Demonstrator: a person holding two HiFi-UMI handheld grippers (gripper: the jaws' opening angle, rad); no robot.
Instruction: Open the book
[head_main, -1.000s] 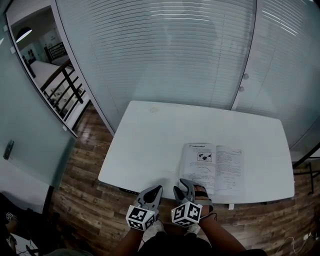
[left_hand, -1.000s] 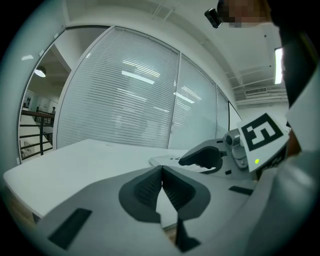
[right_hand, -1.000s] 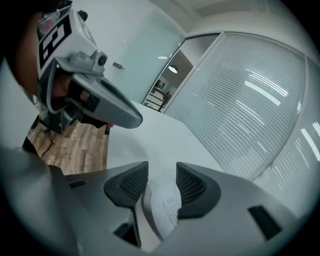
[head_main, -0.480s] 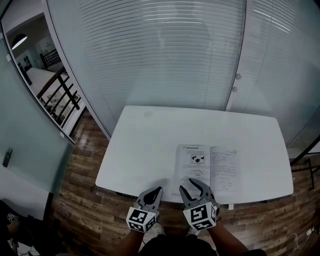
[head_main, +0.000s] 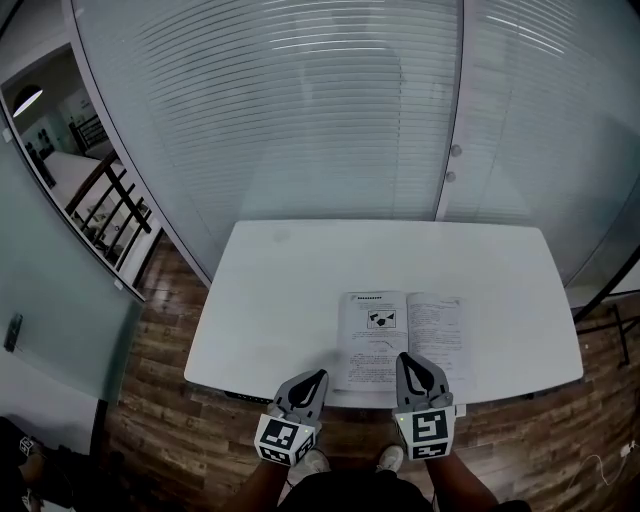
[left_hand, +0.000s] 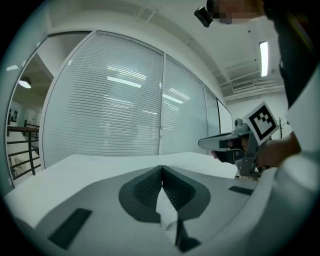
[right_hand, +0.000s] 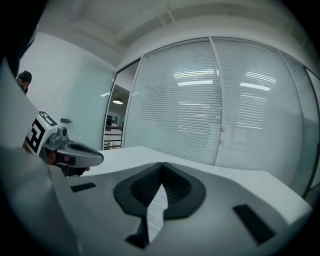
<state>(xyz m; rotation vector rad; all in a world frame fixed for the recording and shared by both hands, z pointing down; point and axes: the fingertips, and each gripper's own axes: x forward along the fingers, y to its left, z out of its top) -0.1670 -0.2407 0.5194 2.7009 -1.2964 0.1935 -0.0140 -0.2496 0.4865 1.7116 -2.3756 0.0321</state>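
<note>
The book (head_main: 404, 334) lies open and flat on the white table (head_main: 280, 285), near its front edge, two printed pages showing. My right gripper (head_main: 408, 359) hovers over the book's near edge, jaws shut, tips together (right_hand: 162, 164), with nothing gripped. My left gripper (head_main: 317, 377) hangs just off the table's front edge, left of the book, also shut (left_hand: 161, 167) and empty. A sliver of printed page shows through the slot under each pair of jaws. Each gripper view also catches the other gripper: the right gripper (left_hand: 226, 144) and the left gripper (right_hand: 75, 153).
Glass walls with white blinds (head_main: 300, 110) stand behind the table. Wooden floor (head_main: 160, 400) lies to the left and in front, with a stair railing (head_main: 110, 215) beyond a glass panel at far left. A person's shoes (head_main: 390, 458) show below the grippers.
The right gripper was open and rolled sideways at the book's near edge; it has rolled upright, shifted right and up, and shut. The left gripper rose slightly. The book stayed open.
</note>
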